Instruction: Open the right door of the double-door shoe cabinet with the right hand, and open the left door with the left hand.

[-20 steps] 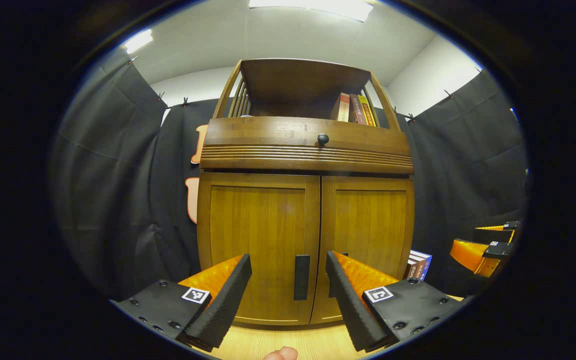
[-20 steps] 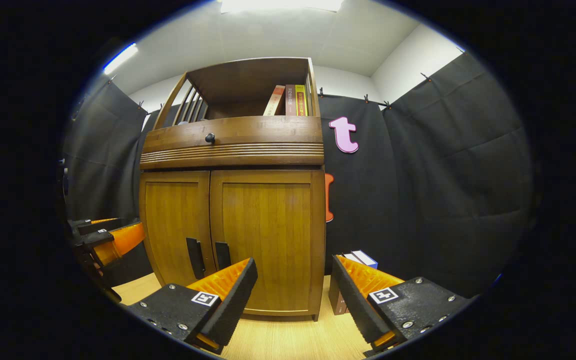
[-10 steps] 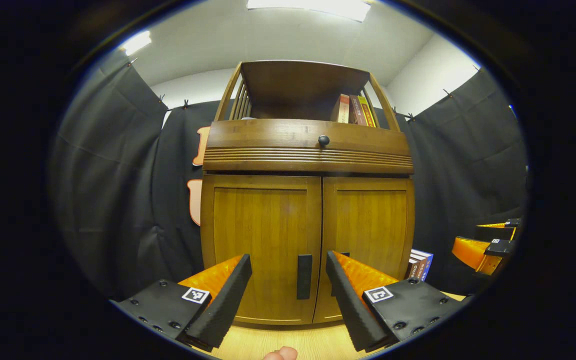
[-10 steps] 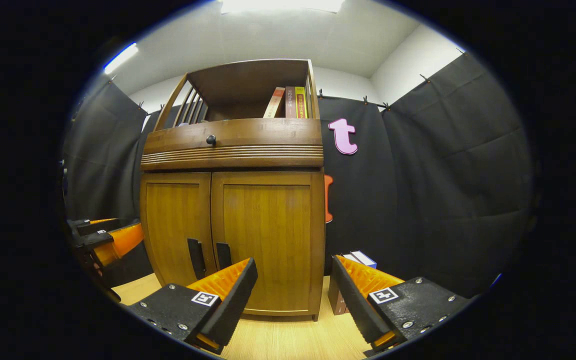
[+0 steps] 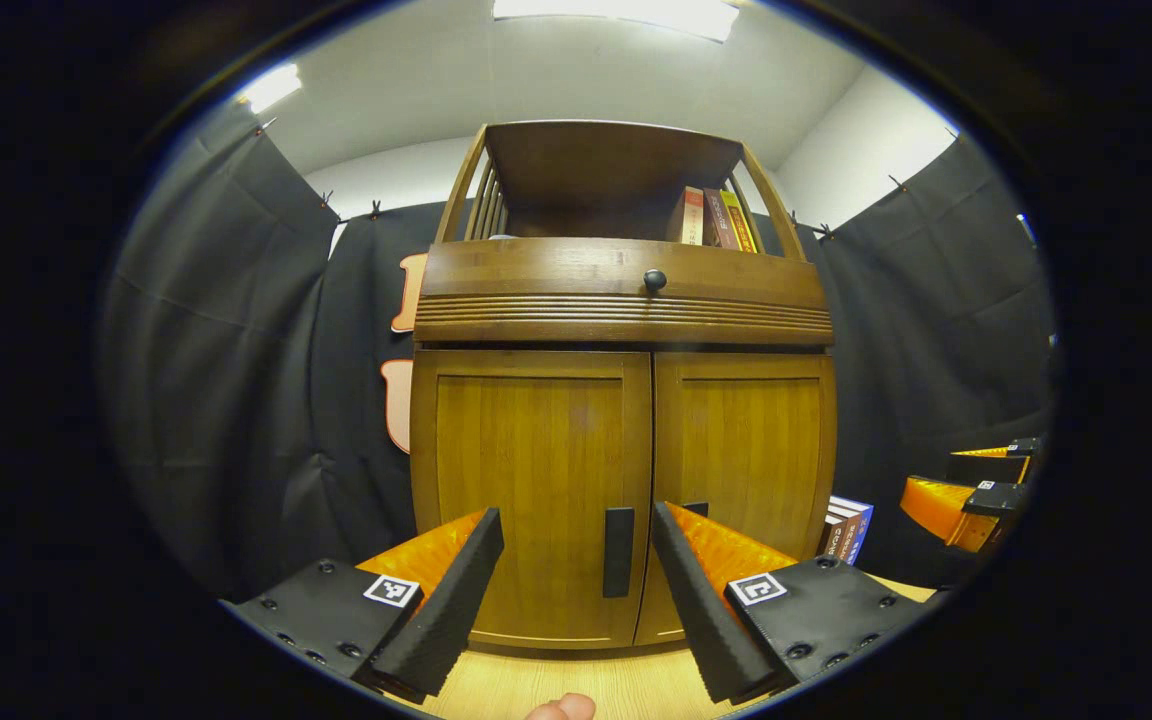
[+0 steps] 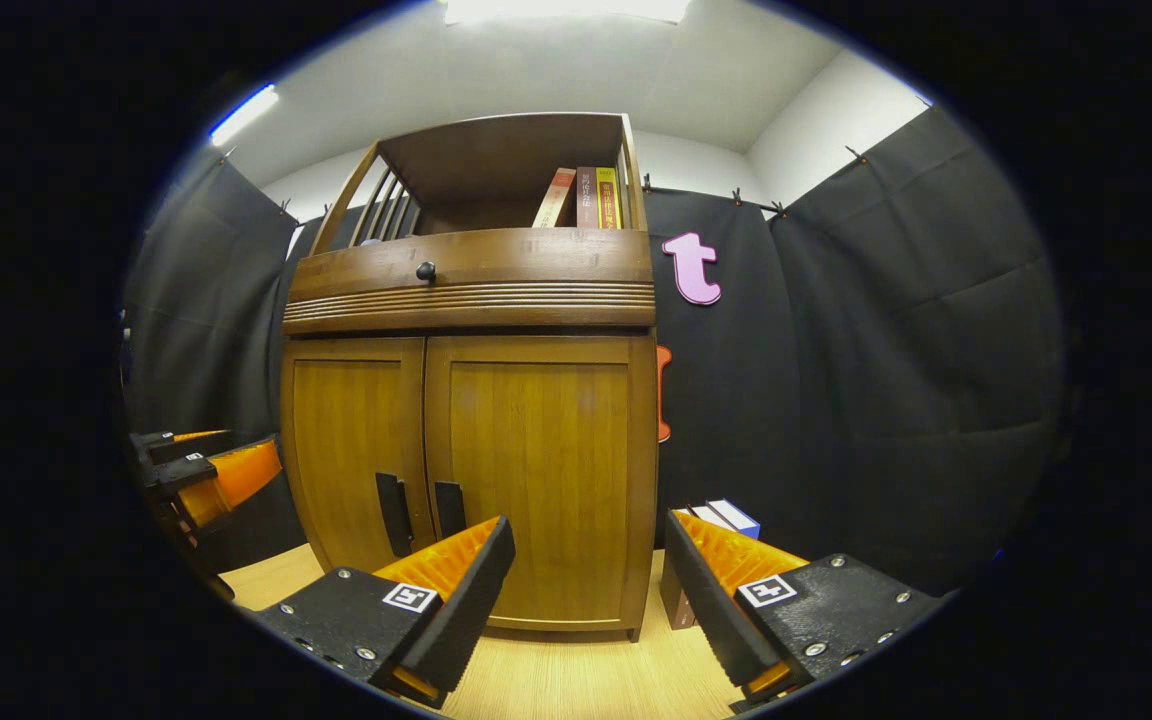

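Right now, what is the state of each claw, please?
Left claw: open, holding nothing.
Right claw: open, holding nothing.

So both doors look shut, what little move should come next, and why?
Probably shift the right gripper toward the right door's handle. Both doors are closed, that gripper is open and empty, and the handle sits off to one side of its fingers, not between them.

Recording booth, home-style staging: black cloth walls (image 6: pixel 886 330) clipped up at 9 and 3 o'clock, wooden shoe cabinet (image 5: pixel 626 400) at 12, books (image 6: pixel 586 198) on shelf, wood-look floor (image 6: pixel 576 680) at 6.
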Available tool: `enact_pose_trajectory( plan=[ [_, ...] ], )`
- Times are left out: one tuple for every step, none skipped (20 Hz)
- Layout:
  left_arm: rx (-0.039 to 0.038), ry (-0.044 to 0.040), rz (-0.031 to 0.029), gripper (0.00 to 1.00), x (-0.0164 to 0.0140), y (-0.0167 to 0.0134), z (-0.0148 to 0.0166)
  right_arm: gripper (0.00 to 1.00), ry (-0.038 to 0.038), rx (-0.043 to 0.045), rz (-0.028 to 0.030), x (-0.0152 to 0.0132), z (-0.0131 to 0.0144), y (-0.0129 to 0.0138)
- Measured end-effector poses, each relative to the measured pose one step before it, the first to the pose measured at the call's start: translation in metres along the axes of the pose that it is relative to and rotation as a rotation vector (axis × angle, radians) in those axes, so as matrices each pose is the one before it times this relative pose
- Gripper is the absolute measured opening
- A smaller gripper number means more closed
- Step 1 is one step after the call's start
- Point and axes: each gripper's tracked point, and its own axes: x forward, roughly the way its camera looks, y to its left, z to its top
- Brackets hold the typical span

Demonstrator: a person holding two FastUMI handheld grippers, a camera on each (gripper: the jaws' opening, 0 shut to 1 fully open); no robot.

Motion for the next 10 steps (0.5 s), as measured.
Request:
enact_pose_trajectory(
  plan=[
    [-0.00028,0.00069,0.00294,0.98,-0.00065,0.00043,-0.00042,0.94,-0.00142,-0.00490,0.00616,0.00361,0.00054,0.00208],
    [0.00045,0.00041,0.00413,0.98,0.00003,0.00076,-0.00012,0.94,-0.00164,-0.00566,0.00783,0.00519,-0.00026,0.00212],
    [0.00045,-0.00076,0.00403,0.98,-0.00048,0.00051,-0.00015,0.94,-0.00412,-0.00330,0.01031,0.00697,0.00069,0.00330],
    [0.00114,-0.00049,0.00227,0.97,0.00036,0.00027,-0.00030,0.94,0.00030,-0.00044,0.01536,0.00670,-0.00095,0.00431],
    [0.00253,0.00332,0.00394,0.96,-0.00072,0.00109,-0.00025,0.94,0.00208,0.00174,0.01534,0.00761,-0.00239,0.00418],
    [-0.00073,0.00181,0.00346,0.95,-0.00036,0.00091,-0.00049,0.94,0.00333,-0.00062,0.01074,0.00876,-0.00350,0.00199],
    [-0.00173,0.00191,0.00012,0.95,0.00050,-0.00062,-0.00033,0.94,0.00434,-0.00913,0.01248,0.00885,-0.00387,0.00238],
    [-0.00058,0.00162,0.00115,0.96,-0.00005,0.00009,0.00028,0.94,0.00068,-0.01372,0.00913,0.01035,-0.00107,0.00246],
    [0.00118,0.00170,0.00400,0.97,-0.00072,0.00077,-0.00072,0.94,-0.00067,-0.01289,0.00855,0.00881,-0.00249,0.00208],
    [0.00194,-0.00211,0.00356,0.98,-0.00002,0.00086,0.00054,0.94,0.00285,-0.00407,0.01171,0.00830,-0.00283,0.00306]
  ],
)
